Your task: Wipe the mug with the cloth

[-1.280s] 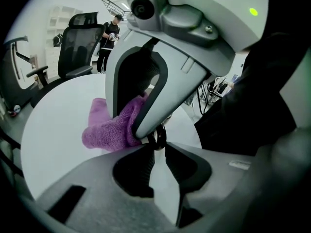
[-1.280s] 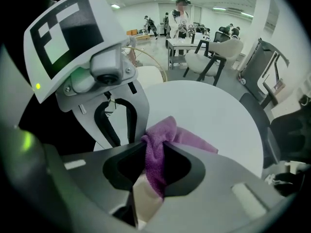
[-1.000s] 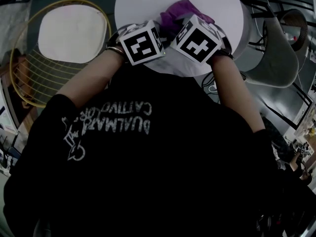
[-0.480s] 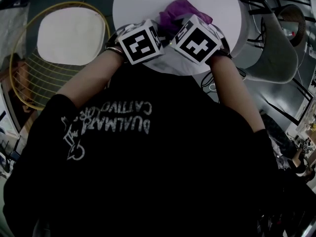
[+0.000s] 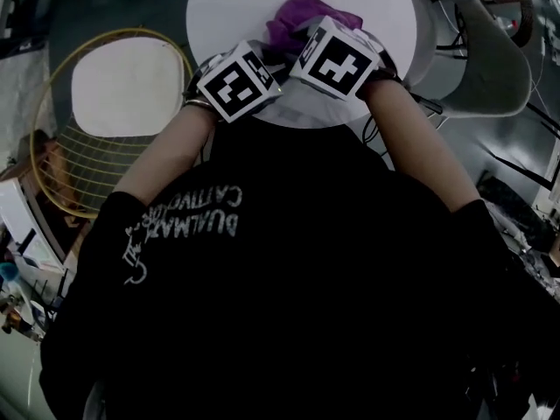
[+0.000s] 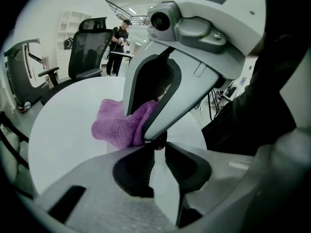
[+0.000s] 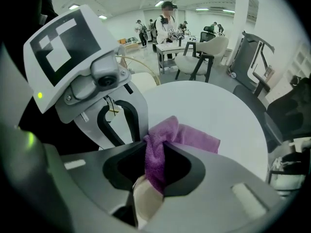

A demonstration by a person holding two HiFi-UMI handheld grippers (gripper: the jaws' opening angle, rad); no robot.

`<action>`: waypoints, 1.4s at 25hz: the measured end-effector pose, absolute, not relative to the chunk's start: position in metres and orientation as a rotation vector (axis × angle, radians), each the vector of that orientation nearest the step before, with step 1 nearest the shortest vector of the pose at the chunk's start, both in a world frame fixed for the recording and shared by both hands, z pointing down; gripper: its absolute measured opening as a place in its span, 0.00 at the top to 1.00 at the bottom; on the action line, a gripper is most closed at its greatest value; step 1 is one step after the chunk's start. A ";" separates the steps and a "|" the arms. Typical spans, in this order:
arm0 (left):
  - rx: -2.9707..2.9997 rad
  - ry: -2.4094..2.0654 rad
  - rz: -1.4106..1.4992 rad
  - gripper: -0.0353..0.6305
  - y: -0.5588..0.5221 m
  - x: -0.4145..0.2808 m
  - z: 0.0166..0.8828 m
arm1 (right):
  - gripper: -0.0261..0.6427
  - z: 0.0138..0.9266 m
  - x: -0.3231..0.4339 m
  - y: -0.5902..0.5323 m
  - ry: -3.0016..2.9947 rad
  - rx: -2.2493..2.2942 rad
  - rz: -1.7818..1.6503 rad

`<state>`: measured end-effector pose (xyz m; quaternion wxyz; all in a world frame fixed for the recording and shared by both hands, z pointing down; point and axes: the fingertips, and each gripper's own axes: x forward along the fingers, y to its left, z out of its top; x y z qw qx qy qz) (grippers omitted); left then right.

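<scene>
The purple cloth (image 5: pixel 302 16) lies bunched near the front edge of the round white table (image 5: pixel 236 7). My right gripper (image 7: pixel 155 164) is shut on a fold of the cloth (image 7: pixel 189 137), which hangs between its pads. A cream-white rounded piece, apparently the mug (image 7: pixel 146 198), shows just under that fold. My left gripper (image 6: pixel 158 159) is closed on a white wall-like piece of the mug (image 6: pixel 163 178). The right gripper's fingers (image 6: pixel 160 106) press the cloth (image 6: pixel 119 125) right above the left jaws. In the head view the marker cubes hide the mug.
A yellow wire chair with a white cushion (image 5: pixel 122 86) stands left of the table and a grey shell chair (image 5: pixel 490 51) to its right. A black office chair (image 6: pixel 92 47) is beyond the table. People stand at desks far back (image 7: pixel 167 13).
Both grippers and the cloth sit slightly further left and higher in the head view. They stay pressed together at the table's near edge, and the grips look unchanged.
</scene>
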<state>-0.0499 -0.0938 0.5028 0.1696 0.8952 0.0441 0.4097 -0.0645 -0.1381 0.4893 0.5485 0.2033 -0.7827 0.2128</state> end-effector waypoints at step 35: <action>2.274 -0.494 1.225 0.85 -0.101 -0.024 0.500 | 0.81 0.482 -0.019 -0.150 -1.886 0.226 0.406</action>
